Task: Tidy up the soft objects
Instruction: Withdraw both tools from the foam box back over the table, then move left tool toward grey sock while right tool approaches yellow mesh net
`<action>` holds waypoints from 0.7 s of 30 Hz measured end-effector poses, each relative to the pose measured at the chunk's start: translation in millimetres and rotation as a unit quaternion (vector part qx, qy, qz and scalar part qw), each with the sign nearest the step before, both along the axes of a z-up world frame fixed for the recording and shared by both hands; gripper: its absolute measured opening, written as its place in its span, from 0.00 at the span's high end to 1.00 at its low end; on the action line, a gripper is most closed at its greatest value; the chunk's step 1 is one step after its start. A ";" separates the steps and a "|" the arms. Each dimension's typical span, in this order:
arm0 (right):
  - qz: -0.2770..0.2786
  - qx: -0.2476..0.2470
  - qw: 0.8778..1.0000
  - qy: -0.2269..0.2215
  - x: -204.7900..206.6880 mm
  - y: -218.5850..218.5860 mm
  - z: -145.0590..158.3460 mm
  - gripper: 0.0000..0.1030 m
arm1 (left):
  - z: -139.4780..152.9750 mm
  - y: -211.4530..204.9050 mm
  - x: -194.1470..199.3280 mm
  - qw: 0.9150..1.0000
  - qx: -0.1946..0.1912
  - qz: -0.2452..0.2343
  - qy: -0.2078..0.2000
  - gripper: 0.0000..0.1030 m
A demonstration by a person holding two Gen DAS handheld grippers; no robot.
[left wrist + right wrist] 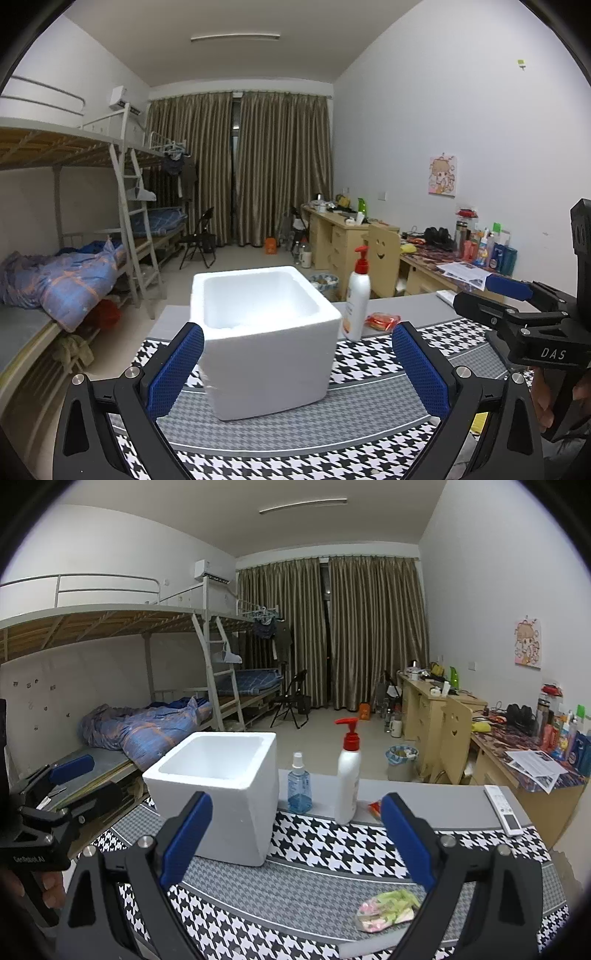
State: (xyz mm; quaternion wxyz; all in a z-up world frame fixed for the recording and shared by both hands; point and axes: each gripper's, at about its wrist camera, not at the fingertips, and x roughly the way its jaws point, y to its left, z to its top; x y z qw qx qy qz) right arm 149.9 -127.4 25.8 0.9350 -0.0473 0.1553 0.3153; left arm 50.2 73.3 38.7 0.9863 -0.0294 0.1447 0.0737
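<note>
Two markings can be read, both in pale capital or mixed lettering on gripper bodies. In the left wrist view, the letters "DAS" stand on the black plastic body of the right gripper, well to the right of the white foam box. In the right wrist view, "GenRobot.AI" stands on the black plastic body of the left gripper, to the left of the same box, just above a person's hand. Print on the white pump bottle with red nozzle, right of the box, is too blurred to read.
</note>
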 end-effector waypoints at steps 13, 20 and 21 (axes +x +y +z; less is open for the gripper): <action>-0.029 0.002 1.000 -0.004 -10.3 -26.4 -7.6 0.08 | -11.2 -24.1 -1.6 0.999 0.014 -0.035 -0.008 0.01; -0.050 0.006 0.999 0.000 -13.2 -41.5 -15.2 0.08 | -20.3 -34.5 -3.7 0.998 0.006 -0.063 -0.007 0.01; -0.055 0.009 0.998 0.002 -13.9 -44.6 -16.7 0.08 | -21.5 -36.6 -4.2 0.998 0.006 -0.066 -0.008 0.01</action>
